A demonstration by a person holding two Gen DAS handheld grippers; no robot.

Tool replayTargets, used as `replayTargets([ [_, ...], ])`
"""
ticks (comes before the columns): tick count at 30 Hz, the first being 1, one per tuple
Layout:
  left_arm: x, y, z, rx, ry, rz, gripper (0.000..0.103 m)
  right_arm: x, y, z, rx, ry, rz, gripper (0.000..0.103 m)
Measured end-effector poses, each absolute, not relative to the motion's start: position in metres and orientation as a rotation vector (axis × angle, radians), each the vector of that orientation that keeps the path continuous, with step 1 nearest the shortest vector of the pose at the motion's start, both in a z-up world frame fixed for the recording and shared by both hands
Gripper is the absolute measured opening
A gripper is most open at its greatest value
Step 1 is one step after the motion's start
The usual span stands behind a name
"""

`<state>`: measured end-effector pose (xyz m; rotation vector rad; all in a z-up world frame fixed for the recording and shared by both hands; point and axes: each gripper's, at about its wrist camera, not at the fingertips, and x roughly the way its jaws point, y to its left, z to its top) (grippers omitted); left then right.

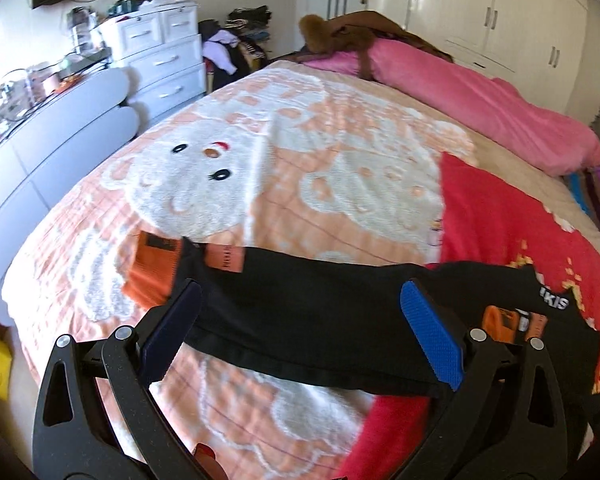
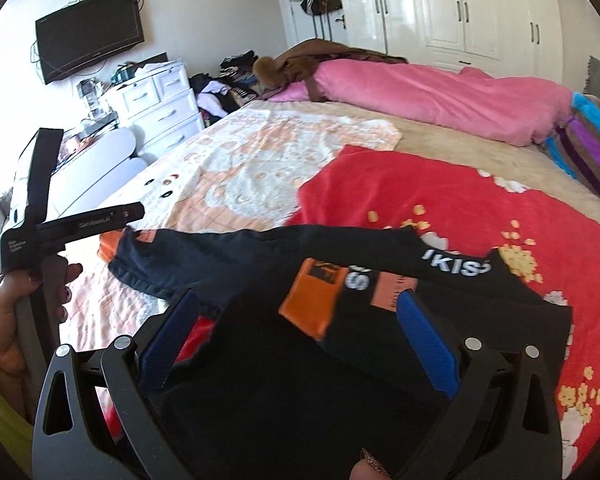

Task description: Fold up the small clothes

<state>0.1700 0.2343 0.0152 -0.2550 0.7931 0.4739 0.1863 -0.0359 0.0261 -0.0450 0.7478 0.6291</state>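
Both jaws gape, unclenched — left gripper [image 1: 300,332] over the black garment [image 1: 300,320], right gripper [image 2: 300,336] too; pinch the sleeve cuff [image 1: 156,272] at nine o'clock, fold inward flat.

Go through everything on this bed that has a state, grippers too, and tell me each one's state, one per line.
Left gripper: open, fingers either side of the sleeve.
Right gripper: open, over the garment's body.
Black garment: lying on the bed, partly folded, one sleeve stretched out sideways.
Orange cuff: flat on the teddy blanket.
Teddy blanket: spread out.
Red blanket: spread, edge rumpled.
Pink duvet: bunched up.
Wardrobe doors: shut.
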Motion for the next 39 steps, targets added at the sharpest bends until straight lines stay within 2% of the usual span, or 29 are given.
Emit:
replayTargets([
  [27,0.152,0.325,-0.034,-0.387,0.829,0.714,0.094,0.176,0.047,-0.011,-0.109,0.849,0.734,0.099],
  [36,0.147,0.361,-0.066,-0.554,0.829,0.779,0.093,0.177,0.051,-0.028,-0.153,0.901,0.694,0.099],
  [37,0.148,0.365,-0.072,-0.578,0.826,0.772,0.093,0.177,0.049,-0.03,-0.153,0.905,0.688,0.099],
  [39,0.152,0.368,-0.079,-0.59,0.828,0.737,0.075,0.178,0.046,-0.031,-0.147,0.911,0.681,0.099],
])
